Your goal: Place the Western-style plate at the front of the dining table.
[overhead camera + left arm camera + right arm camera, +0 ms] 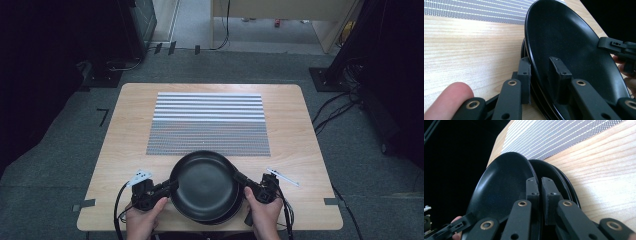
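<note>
A stack of black plates [220, 219] sits at the table's near edge. The top black plate [205, 182] is raised off the ones under it and is held at both sides. My left gripper [170, 187] is shut on its left rim. In the left gripper view one jaw lies inside the plate [569, 42] and the other outside, at the left gripper [540, 70]. My right gripper [240, 179] is shut on the right rim. In the right gripper view the right gripper [541, 191] pinches the plate [501, 185] above the lower plates [556, 173].
A striped grey-and-white mat [209, 122] covers the middle of the wooden table [300, 150], just beyond the plates. Bare wood lies to either side. Dark equipment and cables stand on the floor around the table.
</note>
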`<action>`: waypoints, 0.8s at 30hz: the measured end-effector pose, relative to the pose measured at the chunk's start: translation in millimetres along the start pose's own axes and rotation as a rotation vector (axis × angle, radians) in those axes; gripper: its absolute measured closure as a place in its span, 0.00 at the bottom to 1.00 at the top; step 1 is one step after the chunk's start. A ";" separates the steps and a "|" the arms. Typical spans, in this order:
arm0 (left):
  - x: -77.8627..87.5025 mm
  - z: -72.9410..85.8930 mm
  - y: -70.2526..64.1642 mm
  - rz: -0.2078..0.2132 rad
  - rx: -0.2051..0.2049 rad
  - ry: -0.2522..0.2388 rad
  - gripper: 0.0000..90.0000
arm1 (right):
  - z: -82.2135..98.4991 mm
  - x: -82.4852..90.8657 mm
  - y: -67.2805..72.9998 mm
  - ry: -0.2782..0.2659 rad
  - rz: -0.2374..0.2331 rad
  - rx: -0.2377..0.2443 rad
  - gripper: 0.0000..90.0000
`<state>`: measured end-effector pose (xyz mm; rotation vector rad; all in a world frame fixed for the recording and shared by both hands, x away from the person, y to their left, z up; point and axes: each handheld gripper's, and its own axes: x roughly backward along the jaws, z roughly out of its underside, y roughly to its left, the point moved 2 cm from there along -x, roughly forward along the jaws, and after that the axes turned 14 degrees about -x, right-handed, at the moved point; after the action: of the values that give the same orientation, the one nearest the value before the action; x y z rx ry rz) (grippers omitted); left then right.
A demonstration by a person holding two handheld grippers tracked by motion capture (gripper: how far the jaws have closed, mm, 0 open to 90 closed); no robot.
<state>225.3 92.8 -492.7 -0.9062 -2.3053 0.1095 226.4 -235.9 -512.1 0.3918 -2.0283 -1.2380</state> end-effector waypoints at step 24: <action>-19.0 -45.0 14.9 0.009 0.043 -0.007 0.81 | -46.0 -18.4 25.5 0.002 0.009 0.040 0.95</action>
<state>271.4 85.2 -472.1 -0.8961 -2.2969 0.1655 274.5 -242.3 -484.8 0.4024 -2.0533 -1.1928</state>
